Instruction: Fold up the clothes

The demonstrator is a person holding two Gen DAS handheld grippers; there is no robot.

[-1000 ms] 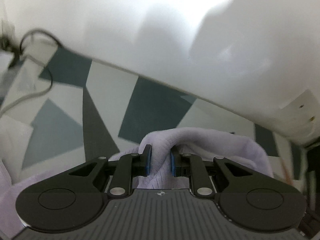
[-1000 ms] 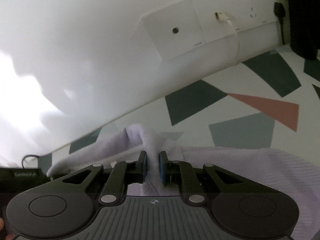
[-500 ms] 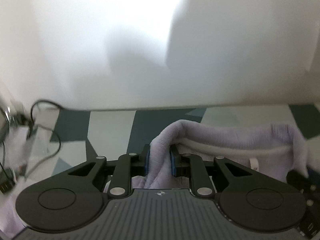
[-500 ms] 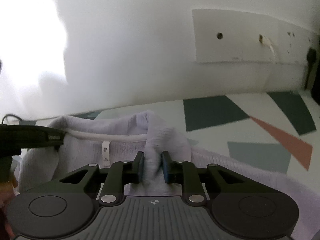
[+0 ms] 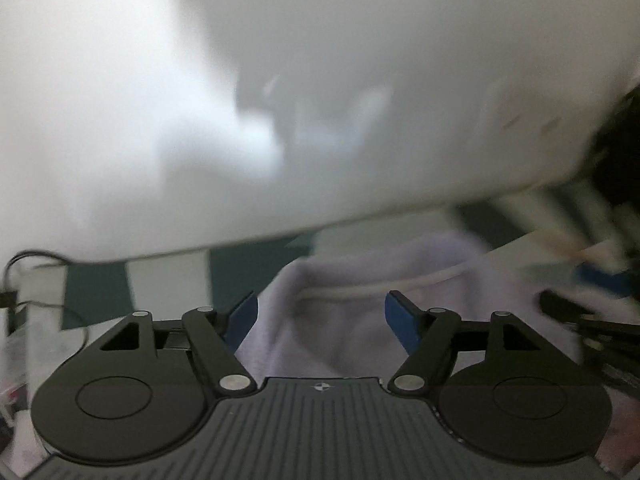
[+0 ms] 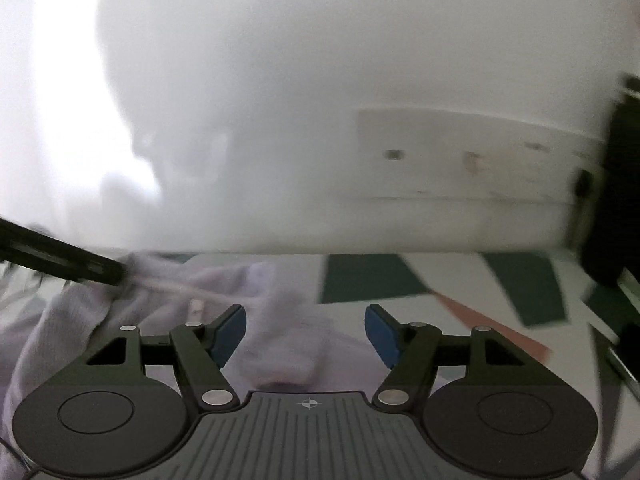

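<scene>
A white wall with a socket panel — below it, a geometric-patterned surface and a black cable

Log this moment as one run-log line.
left gripper: jaws opening, clear of lavender garment | right gripper: jaws opening, garment released | garment on patterned surface

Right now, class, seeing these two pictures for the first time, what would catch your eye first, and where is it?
A rumpled lilac garment lies on the patterned tabletop, by the white wall. In front of each camera, the left gripper and right gripper are opening, blue pads clear of the cloth.
</scene>
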